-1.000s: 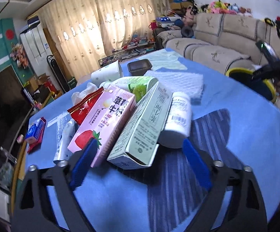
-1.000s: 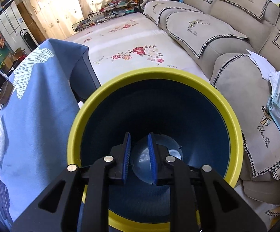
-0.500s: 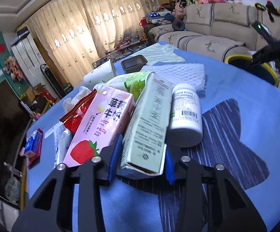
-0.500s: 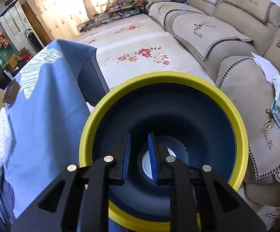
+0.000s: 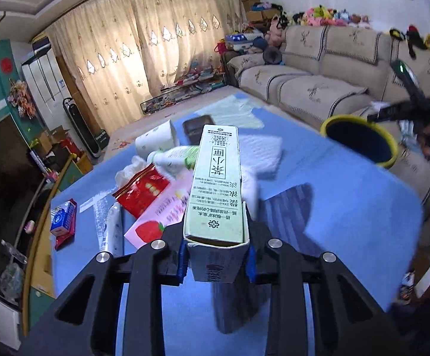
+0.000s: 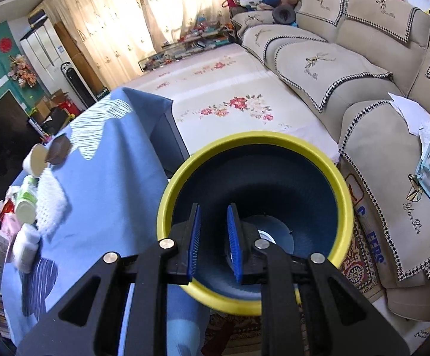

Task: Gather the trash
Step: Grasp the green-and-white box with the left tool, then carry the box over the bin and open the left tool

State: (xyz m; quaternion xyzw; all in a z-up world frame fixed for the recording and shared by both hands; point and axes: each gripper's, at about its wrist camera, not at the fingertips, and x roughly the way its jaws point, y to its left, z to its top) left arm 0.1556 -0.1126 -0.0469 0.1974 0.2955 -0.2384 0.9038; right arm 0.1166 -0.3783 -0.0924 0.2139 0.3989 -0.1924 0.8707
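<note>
My left gripper [image 5: 216, 255] is shut on a pale green carton [image 5: 216, 187] and holds it lifted above the blue table [image 5: 333, 195]. Under it lie a pink strawberry milk carton [image 5: 158, 219], a red snack bag [image 5: 143, 188], a green-white bottle [image 5: 176, 155] and a white tube [image 5: 112, 231]. A blue bin with a yellow rim [image 5: 360, 139] stands off the table's right edge. My right gripper [image 6: 213, 238] hovers over that bin [image 6: 253, 207], its jaws slightly apart and empty. A white pill bottle [image 6: 25, 249] lies on the table in the right wrist view.
A paper cup [image 5: 158, 141], a dark tray [image 5: 197, 124] and a white cloth [image 5: 262, 151] sit at the table's far side. A red-blue pack [image 5: 63, 222] lies at the left edge. A beige sofa [image 6: 363, 68] runs along the right.
My left gripper closed on the green carton and lifted it off the pile. My right gripper rose and drew back over the bin; its jaws opened a little.
</note>
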